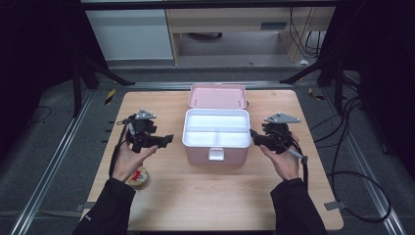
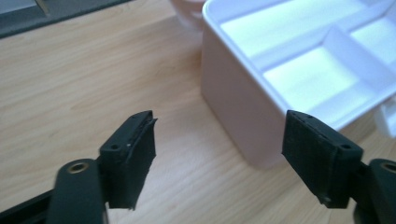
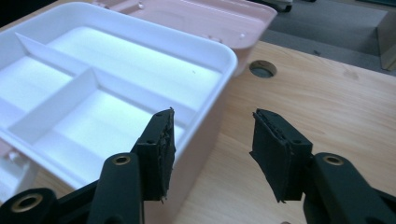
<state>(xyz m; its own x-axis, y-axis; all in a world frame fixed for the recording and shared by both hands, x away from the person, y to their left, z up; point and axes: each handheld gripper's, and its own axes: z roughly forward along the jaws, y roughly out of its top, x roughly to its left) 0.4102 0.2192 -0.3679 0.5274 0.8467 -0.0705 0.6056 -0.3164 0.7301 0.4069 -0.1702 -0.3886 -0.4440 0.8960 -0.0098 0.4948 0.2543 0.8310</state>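
Pink box (image 1: 217, 142) sits at centre of the high view, lid (image 1: 218, 96) swung back and lying open behind it. White tray insert (image 1: 217, 128) is exposed, its compartments empty.

Left gripper (image 1: 166, 139), centre-left, jaws released with nothing between them, just beside the box's left wall. Right gripper (image 1: 254, 136), centre-right, also released and empty, one jaw over the tray rim in the right gripper view.

Judgement: opening looks done; lifting out or filling the tray not yet begun.

Roll of tape (image 1: 138, 177) lies lower left, partly under the left hand (image 1: 128, 159).

Surface: pale wooden table (image 1: 205, 196), round hole near the lid. Around it: grey floor, black cables at right, metal rails.
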